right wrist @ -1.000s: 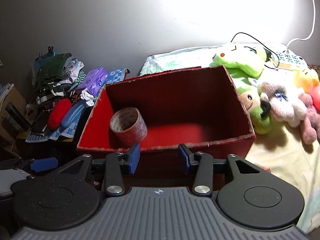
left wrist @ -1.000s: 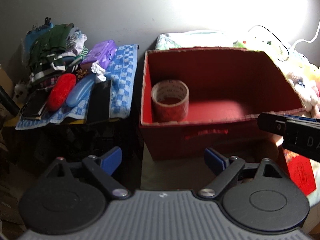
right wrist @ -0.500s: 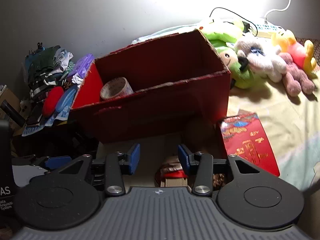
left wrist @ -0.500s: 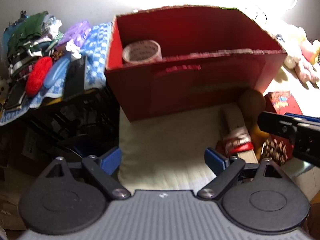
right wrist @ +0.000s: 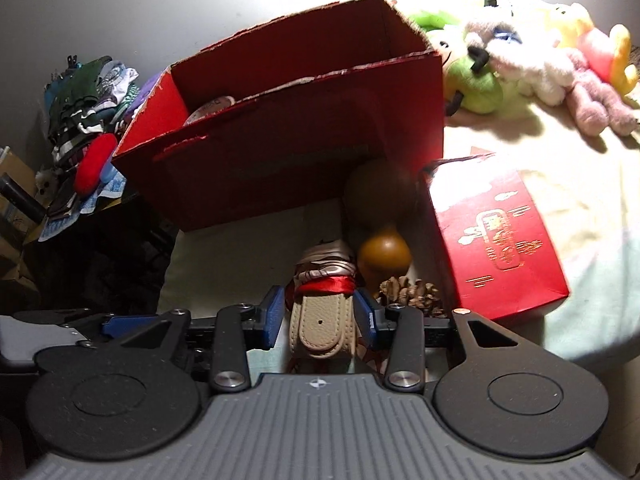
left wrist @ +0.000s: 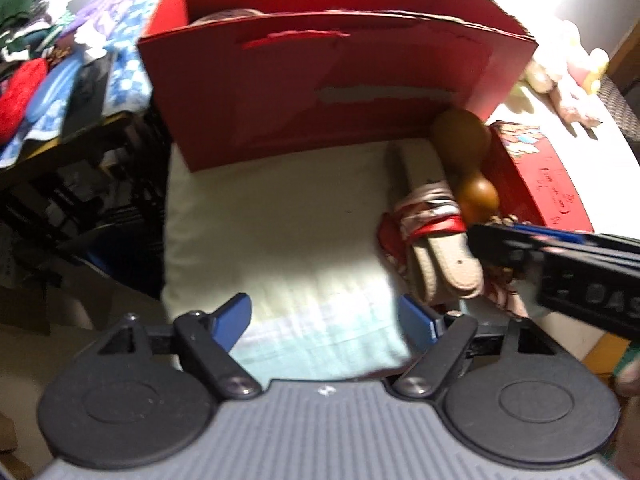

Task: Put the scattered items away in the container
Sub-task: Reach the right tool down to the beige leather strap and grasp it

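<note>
Straddling the near end of a beige belt, the right gripper hangs with its blue pads spread to either side of the strap and a sliver of gap showing on each flank, so nothing is clamped yet. The belt's long axis runs straight away from this gripper toward the box, in line with the fingers, which means a squeeze would bite across the strap's width. A red ribbon binds the folded belt just past the fingertips. Off to the side, the left gripper is spread wide over bare pale bedding, holding nothing, with the belt lying ahead and to its right; the right hand is plainly the nearer one.

Just beyond the ribbon, a brown gourd sits beside the belt on its right, a pine cone nearer in front of it, and a flat red packet further right. Farther back stands the red cardboard box, open-topped, a roll of tape just visible inside. The belt still has to be lifted over that near wall, by this reading.
</note>
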Demonstrator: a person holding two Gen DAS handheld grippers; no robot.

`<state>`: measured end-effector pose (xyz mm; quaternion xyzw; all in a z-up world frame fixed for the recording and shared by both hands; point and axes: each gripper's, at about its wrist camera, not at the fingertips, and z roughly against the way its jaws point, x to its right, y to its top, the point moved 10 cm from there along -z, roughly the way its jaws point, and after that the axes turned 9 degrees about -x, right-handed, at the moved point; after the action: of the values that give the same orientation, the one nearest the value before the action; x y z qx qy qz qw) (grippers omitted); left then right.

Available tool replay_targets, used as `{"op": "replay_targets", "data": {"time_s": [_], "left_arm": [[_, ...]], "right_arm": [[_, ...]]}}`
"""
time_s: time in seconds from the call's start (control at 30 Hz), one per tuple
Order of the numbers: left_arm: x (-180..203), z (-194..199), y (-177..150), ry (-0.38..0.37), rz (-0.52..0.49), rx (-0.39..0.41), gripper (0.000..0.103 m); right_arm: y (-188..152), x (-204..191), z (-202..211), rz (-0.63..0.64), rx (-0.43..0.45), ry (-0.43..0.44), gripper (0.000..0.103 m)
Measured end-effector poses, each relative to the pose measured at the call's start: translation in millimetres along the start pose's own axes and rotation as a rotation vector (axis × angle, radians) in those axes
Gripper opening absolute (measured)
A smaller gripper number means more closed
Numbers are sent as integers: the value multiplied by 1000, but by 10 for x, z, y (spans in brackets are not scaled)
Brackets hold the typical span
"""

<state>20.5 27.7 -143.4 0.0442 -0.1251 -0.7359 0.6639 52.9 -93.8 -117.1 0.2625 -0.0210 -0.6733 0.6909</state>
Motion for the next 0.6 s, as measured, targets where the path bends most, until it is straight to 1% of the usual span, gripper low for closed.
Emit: {"op": "replay_targets", "data": {"time_s": [0.1, 0.2, 0.33, 0.47, 0.6], "left_arm": [[99, -71, 24, -13, -31, -21, 83], [168, -155, 41, -11, -54, -46, 83], [222, -222, 90, -12, -69, -64, 83], [277, -282, 134, -17, -85, -83, 84], [288, -317, 157, -37, -91, -93, 86]], "right_arm": [[-10, 51, -96, -46, -35, 39, 42], [-5, 104, -134, -78, -46, 54, 42], [12, 126, -156, -82, -54, 60, 42], [29, 69, -193, -61, -68, 72, 40], [75, 35, -237, -48, -81, 58, 43]]}}
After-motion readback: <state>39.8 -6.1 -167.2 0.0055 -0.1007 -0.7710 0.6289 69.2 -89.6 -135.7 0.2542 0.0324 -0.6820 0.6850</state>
